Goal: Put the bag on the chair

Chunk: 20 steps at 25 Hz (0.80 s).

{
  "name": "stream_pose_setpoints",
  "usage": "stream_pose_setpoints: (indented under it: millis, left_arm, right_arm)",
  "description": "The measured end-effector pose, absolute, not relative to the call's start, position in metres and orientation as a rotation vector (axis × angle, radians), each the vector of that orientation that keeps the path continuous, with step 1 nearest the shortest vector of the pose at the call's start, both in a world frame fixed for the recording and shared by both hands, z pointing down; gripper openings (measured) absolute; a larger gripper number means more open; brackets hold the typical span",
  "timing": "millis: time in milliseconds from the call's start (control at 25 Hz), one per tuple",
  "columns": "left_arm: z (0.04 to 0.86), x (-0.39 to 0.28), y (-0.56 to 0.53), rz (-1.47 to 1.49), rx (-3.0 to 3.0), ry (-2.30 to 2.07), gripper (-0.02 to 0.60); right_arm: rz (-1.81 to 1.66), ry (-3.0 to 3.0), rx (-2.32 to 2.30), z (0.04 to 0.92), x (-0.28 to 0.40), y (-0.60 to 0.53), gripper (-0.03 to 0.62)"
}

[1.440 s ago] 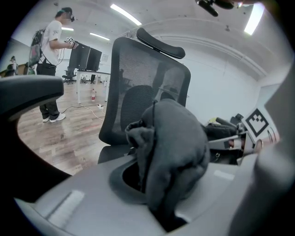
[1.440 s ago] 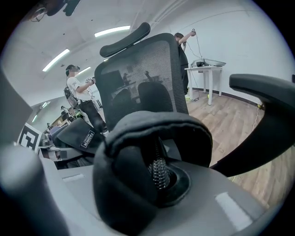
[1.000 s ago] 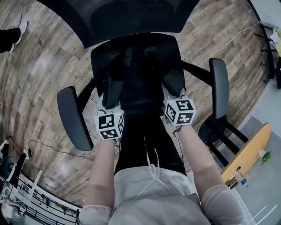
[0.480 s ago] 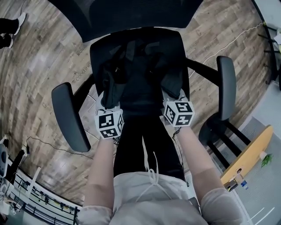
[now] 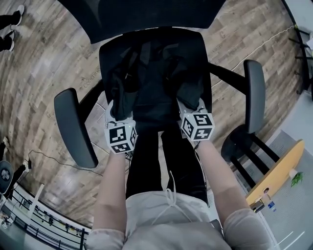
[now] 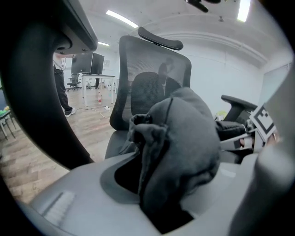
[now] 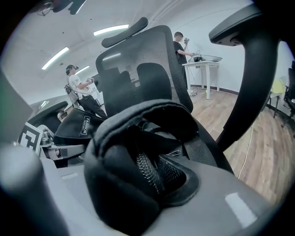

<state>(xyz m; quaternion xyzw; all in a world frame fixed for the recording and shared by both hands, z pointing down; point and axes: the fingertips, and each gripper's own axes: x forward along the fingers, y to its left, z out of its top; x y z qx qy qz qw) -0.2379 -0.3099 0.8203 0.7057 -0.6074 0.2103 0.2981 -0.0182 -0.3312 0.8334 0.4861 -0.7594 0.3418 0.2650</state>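
Bag (image 5: 155,95) on chair (image 5: 73,128) seat, straps between just-opening fingers (image 6: 69,196) of both grippers (image 5: 119,113) (image 5: 192,105).

Black bag (image 5: 152,100) on chair seat (image 5: 190,46)

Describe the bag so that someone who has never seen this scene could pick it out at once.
Start at the black office chair with a mesh back and two padded armrests, standing on the wood-plank floor. On its seat lies the black fabric backpack, a shoulder strap at each side. It is the only soft, crumpled thing there, unlike the chair's smooth, stiff parts.
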Motion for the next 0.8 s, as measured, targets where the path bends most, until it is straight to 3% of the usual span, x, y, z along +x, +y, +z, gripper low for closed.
stream_pose_setpoints:
  millis: [400,800]
  left_arm:
    - [0.808,-0.249,-0.289,0.541,1.808,-1.689,0.342]
    - [0.778,-0.243,-0.25,0.512,1.775,-1.718,0.371]
  right_arm:
    - [0.793,-2.061,1.363,0.817,-0.014,-0.33,0.393]
    - [0.808,-2.083,1.306,0.789,-0.015,-0.295,0.428]
